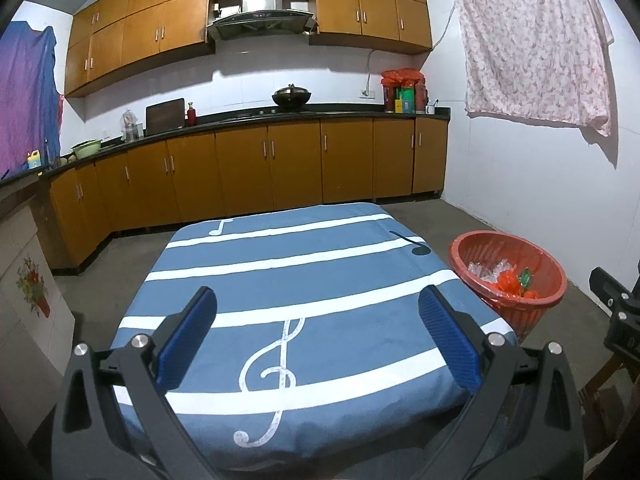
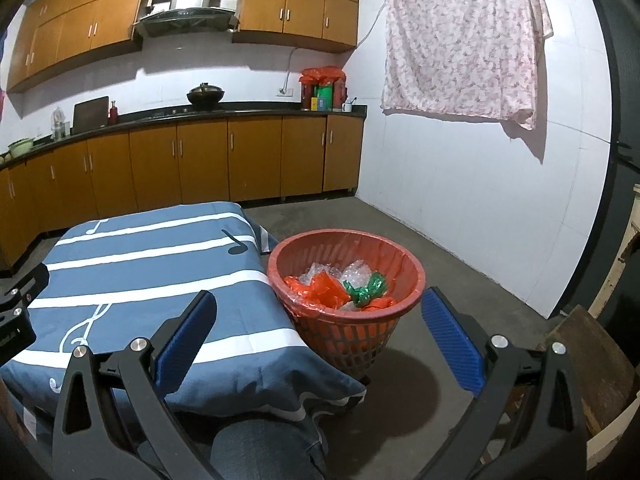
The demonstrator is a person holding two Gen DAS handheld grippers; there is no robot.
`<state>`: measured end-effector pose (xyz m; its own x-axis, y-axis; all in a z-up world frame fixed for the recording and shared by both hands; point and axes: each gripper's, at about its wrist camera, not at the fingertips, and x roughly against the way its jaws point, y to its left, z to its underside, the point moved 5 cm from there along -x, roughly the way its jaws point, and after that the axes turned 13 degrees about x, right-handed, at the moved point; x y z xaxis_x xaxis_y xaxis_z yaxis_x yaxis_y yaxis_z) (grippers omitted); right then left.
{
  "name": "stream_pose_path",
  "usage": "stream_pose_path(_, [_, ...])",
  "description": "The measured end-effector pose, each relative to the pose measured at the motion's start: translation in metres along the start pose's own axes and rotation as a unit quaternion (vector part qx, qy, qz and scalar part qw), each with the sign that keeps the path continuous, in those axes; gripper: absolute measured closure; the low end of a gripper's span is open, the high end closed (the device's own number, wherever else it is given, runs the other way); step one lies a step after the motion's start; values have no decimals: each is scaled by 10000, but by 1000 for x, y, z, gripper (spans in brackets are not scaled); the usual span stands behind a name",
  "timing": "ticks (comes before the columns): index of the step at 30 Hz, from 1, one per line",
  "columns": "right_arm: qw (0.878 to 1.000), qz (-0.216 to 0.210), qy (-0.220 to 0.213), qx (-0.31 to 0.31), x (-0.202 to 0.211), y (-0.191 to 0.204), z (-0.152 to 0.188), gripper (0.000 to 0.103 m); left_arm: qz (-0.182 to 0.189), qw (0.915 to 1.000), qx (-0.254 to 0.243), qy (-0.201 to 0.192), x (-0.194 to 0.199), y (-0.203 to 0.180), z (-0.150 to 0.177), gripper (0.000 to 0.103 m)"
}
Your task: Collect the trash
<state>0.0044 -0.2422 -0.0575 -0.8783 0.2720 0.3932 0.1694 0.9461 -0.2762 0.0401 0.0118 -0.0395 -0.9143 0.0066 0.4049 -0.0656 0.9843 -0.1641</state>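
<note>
At lower frame, left gripper (image 1: 318, 308) spread wide, empty, over blue tablecloth (image 1: 280, 280), right gripper (image 2: 320, 312) likewise gaping, empty, red basket (image 2: 412, 276) of trash (image 2: 332, 286) centre.

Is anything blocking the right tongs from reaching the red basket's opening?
Nothing visible does. The right tongs hang open and empty just before the red plastic basket with crumpled wrappers; the blue striped music-note cloth lies to its left.

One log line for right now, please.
left gripper: open, empty | right gripper: open, empty | table: no trash seen | basket: holds wrappers
</note>
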Motion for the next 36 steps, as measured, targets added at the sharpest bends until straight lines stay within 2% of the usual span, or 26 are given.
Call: stream_pose_path(36, [10000,31,62,-61,6,1,5,2,106,9999,37,62,10,-6,7,4])
